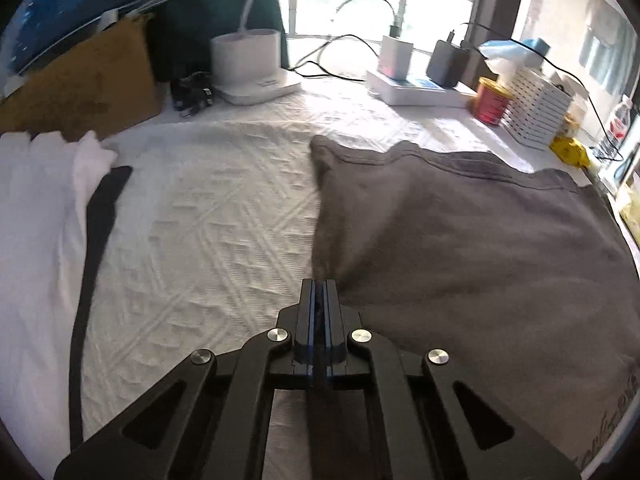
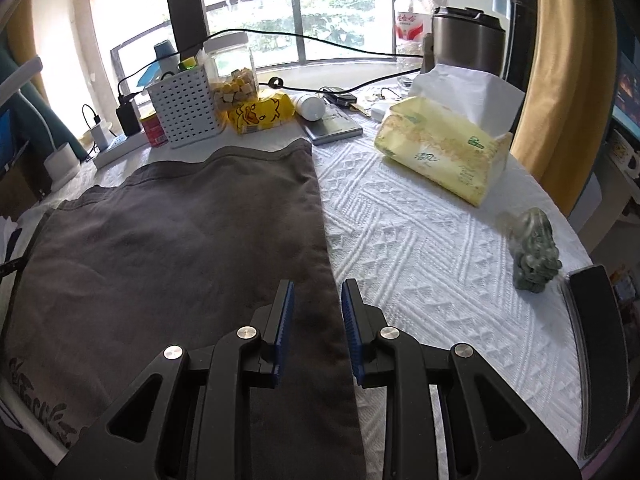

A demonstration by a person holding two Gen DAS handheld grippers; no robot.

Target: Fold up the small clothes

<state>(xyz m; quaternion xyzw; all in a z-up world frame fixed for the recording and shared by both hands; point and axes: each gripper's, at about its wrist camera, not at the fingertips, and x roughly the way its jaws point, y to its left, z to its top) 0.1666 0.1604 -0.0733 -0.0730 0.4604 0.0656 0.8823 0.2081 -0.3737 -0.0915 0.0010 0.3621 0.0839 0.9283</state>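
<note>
A dark grey garment (image 1: 460,240) lies spread flat on a white textured tablecloth (image 1: 208,220). In the left wrist view my left gripper (image 1: 319,282) is shut at the garment's left edge, and the cloth puckers toward its tips. In the right wrist view the same grey garment (image 2: 180,240) fills the left half. My right gripper (image 2: 317,286) is open, its blue pads straddling the garment's right edge without pressing it. A white garment (image 1: 36,208) with a black strip lies at the far left.
A tissue pack (image 2: 444,152) and a green figurine (image 2: 534,256) sit right of the garment. Behind it stand a white basket (image 2: 184,106), a yellow packet (image 2: 260,114), a red can (image 1: 492,100), a power strip (image 1: 416,90), a lamp base (image 1: 252,68) and a cardboard box (image 1: 80,88).
</note>
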